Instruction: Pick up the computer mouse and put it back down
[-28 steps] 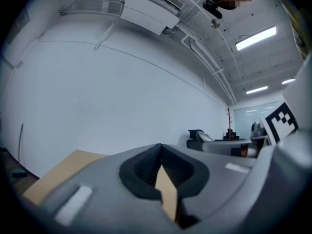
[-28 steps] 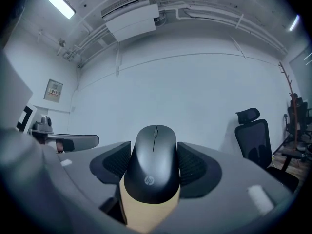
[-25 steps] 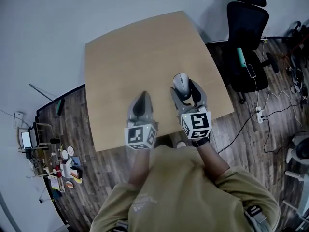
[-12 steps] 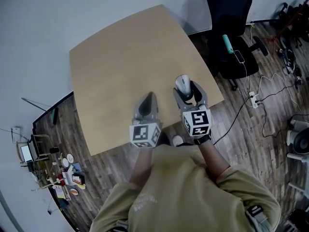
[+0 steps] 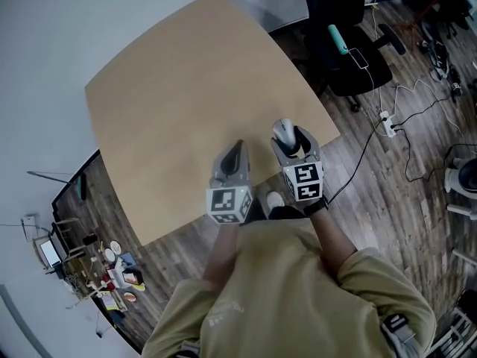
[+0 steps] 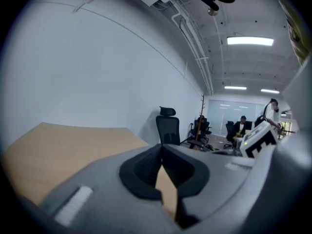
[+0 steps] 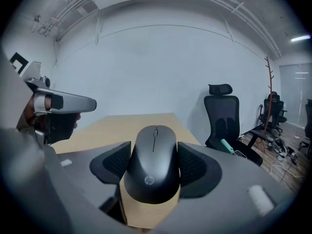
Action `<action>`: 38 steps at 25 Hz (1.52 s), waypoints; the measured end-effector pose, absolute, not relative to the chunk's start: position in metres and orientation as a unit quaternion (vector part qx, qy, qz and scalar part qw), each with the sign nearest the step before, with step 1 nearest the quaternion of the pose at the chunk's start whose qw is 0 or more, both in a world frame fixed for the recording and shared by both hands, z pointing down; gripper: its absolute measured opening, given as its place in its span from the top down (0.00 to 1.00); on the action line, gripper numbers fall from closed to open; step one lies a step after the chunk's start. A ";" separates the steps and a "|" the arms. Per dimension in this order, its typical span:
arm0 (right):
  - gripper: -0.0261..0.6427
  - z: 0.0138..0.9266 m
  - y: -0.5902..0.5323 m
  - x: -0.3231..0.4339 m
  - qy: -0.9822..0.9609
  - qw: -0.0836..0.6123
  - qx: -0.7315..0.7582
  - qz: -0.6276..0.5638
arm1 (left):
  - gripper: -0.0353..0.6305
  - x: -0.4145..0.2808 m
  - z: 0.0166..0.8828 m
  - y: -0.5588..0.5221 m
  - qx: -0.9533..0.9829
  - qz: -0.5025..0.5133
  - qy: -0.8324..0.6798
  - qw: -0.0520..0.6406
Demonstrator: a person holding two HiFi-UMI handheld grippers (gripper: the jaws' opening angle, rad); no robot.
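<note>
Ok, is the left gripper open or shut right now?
Shut: the left gripper shows its jaws meeting at the tips, nothing between them.

Your right hand-held gripper (image 5: 290, 140) has the computer mouse (image 5: 281, 130) between its jaws at the worktop's (image 5: 179, 88) near right corner. Your left hand-held gripper (image 5: 237, 151) is just beside it, to its left. The office chair (image 5: 346, 47) stands beyond the worktop's right edge.

One computer mouse (image 5: 282, 131). Two grippers: left gripper (image 5: 238, 146), right gripper (image 5: 291, 139). One table (image 5: 186, 88). One black office chair (image 5: 335, 13) beside the table — one teal object (image 5: 337, 39) on it.
</note>
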State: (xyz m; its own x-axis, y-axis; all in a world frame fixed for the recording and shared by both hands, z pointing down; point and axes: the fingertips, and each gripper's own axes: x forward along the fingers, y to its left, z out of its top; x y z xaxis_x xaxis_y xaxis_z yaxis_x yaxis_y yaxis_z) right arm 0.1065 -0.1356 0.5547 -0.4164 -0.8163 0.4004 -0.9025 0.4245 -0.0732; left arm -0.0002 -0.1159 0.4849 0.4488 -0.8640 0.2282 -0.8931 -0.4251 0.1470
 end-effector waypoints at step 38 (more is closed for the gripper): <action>0.51 0.711 -0.128 0.078 -0.817 0.270 0.462 0.214 | 0.95 -0.034 0.562 -0.103 0.814 0.098 -0.537 0.200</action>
State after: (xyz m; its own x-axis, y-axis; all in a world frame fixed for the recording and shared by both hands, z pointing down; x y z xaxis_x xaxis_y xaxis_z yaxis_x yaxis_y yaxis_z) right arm 0.0776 -0.1283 0.7111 -0.4262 -0.6402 0.6392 -0.8712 0.4809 -0.0993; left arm -0.0337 -0.1027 0.5619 0.4047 -0.8344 0.3741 -0.9128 -0.3438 0.2205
